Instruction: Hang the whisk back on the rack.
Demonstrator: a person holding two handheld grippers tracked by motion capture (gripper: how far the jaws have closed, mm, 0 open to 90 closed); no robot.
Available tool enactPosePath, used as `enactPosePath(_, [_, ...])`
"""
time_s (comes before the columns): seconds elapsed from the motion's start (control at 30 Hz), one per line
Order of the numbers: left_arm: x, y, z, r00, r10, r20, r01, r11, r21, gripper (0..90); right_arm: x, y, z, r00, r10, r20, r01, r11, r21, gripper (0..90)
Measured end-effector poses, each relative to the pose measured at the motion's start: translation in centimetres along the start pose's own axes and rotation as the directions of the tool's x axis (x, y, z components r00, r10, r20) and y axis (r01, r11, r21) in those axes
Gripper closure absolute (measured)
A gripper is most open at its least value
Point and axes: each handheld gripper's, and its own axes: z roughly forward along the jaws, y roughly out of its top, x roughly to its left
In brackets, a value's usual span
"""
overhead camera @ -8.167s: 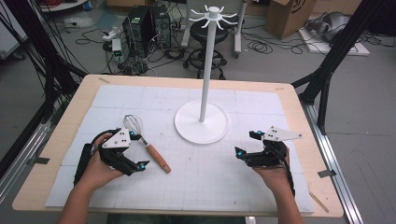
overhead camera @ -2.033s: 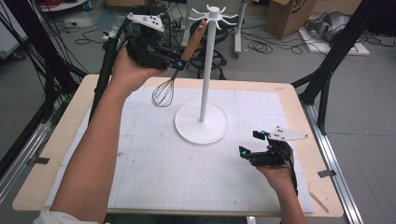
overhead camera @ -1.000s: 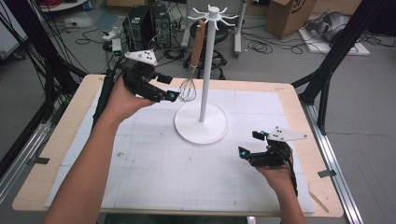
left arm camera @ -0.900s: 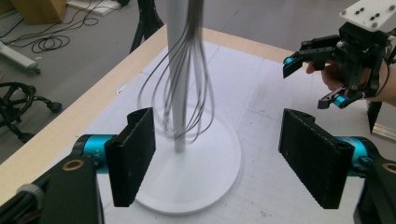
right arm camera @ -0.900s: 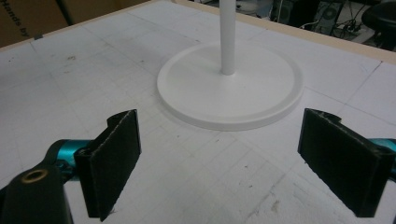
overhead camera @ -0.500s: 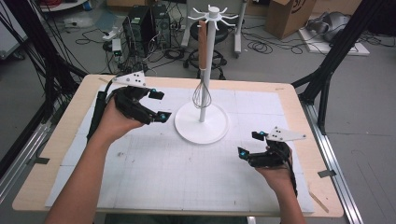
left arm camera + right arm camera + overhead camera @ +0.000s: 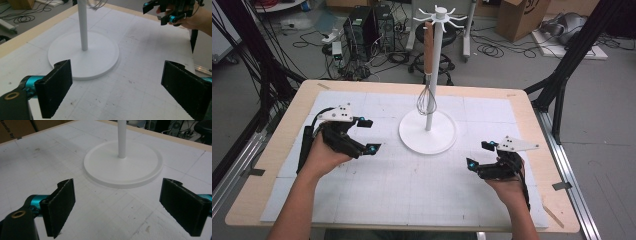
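whisk [image 7: 427, 75]: hangs by its wooden handle from a hook of the stand [image 7: 428, 131], wires down, beside the pole, perhaps touching it | left gripper [image 7: 364, 135]: low over the table [image 7: 532, 115], left of the stand; jaws just opened, nothing between | right gripper [image 7: 478, 154]: jaws wide apart, empty; right of the stand

No full label readable. Cardboard box [image 7: 15, 128], far left of the white stand base [image 7: 123, 167]: cut-off dark print, possibly "ands b". Other markings too blurred.
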Motion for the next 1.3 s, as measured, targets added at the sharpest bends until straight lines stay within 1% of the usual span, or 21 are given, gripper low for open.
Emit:
enactPosePath(0.07, [-0.2,-0.6,-0.2,1.0000,0.007,-0.007,-0.007,0.9999,0.008,10.1,0.0,0.0,0.0,1.0000,0.005,0.002,-0.005,1.000,0.005,12.3])
enactPosePath(0.13, [-0.4,-1.1,-0.4,0.9999,0.002,-0.012,-0.002,1.0000,0.003,9.5,0.0,-0.1,0.0,1.0000,0.000,0.002,0.000,1.000,0.005,12.3])
enactPosePath(0.2, [-0.6,-1.6,-0.5,0.9997,0.003,-0.023,-0.003,1.0000,0.006,9.0,0.0,-0.1,0.1,1.0000,0.006,0.003,-0.006,1.000,0.009,12.3])
enactPosePath(0.27, [-0.8,-2.1,-0.5,0.9994,0.008,-0.034,-0.007,0.9998,0.020,8.3,0.0,-0.1,0.1,1.0000,0.001,0.001,-0.001,1.000,0.009,12.3])
enactPosePath(0.3, [-1.0,-2.4,-0.6,0.9992,0.010,-0.039,-0.009,0.9998,0.019,7.9,0.0,-0.1,0.1,1.0000,0.001,-0.001,-0.001,1.000,0.008,12.3])
enactPosePath(0.4, [-1.1,-3.2,-0.6,0.9994,0.003,-0.034,-0.003,1.0000,0.009,7.5,0.1,-0.1,0.2,0.9999,0.008,-0.012,-0.008,1.000,0.004,12.3])
enactPosePath(0.43, [-1.1,-3.4,-0.6,0.9994,-0.004,-0.033,0.005,0.9999,0.011,7.4,0.1,-0.1,0.3,0.9999,0.003,-0.012,-0.003,1.000,0.003,12.3])
enactPosePath(0.5, [-1.4,-3.8,-0.6,0.9994,-0.007,-0.035,0.007,0.9999,0.013,7.1,0.1,0.0,0.4,0.9998,0.004,-0.017,-0.004,1.000,0.005,12.3])
enactPosePath(0.53, [-1.5,-4.0,-0.6,0.9997,-0.009,-0.022,0.009,0.9999,0.008,7.1,0.2,0.0,0.4,0.9998,0.001,-0.018,-0.001,1.000,0.007,12.3])
enactPosePath(0.57, [-1.6,-4.2,-0.6,0.9998,-0.014,-0.015,0.014,0.9999,0.009,7.1,0.2,0.0,0.4,0.9998,-0.002,-0.018,0.002,1.000,0.007,12.3])
enactPosePath(0.63, [-1.6,-4.4,-0.5,0.9997,-0.012,-0.019,0.013,0.9997,0.019,7.0,0.1,0.0,0.4,0.9998,0.003,-0.019,-0.003,1.000,0.007,12.3])
enactPosePath(0.77, [-1.6,-4.7,-0.5,0.9996,-0.019,-0.020,0.019,0.9996,0.021,6.6,-0.1,0.0,0.4,0.9997,0.011,-0.021,-0.011,1.000,0.005,12.3])
enactPosePath(0.9, [-1.4,-5.0,-0.7,0.9996,-0.023,-0.018,0.023,0.9996,0.017,5.8,-0.1,-0.1,0.6,0.9996,0.010,-0.027,-0.010,1.000,0.007,12.3])
enactPosePath(1.0, [-1.2,-5.3,-0.6,0.9993,-0.030,-0.023,0.031,0.9994,0.018,5.8,-0.1,-0.1,0.6,0.9996,0.010,-0.027,-0.010,1.000,0.010,12.3])
enactPosePath(1.03, [-1.1,-5.5,-0.6,0.9989,-0.035,-0.032,0.035,0.9992,0.020,5.6,-0.1,-0.1,0.6,0.9996,0.014,-0.026,-0.014,1.000,0.012,12.3])
enactPosePath(1.1, [-0.9,-5.8,-0.5,0.9982,-0.045,-0.040,0.046,0.9987,0.022,1.7,-0.2,-0.1,0.6,0.9996,0.014,-0.026,-0.014,1.000,0.011,12.3])
enactPosePath(1.23, [-0.7,-6.1,-0.5,0.9977,-0.061,-0.030,0.061,0.9981,0.007,1.7,-0.2,-0.1,0.7,0.9995,0.013,-0.029,-0.013,1.000,0.016,12.3])
enactPosePath(1.3, [-0.7,-6.1,-0.5,0.9980,-0.060,-0.022,0.060,0.9982,0.007,1.7,-0.2,-0.2,0.8,0.9996,0.012,-0.027,-0.011,1.000,0.022,12.3])
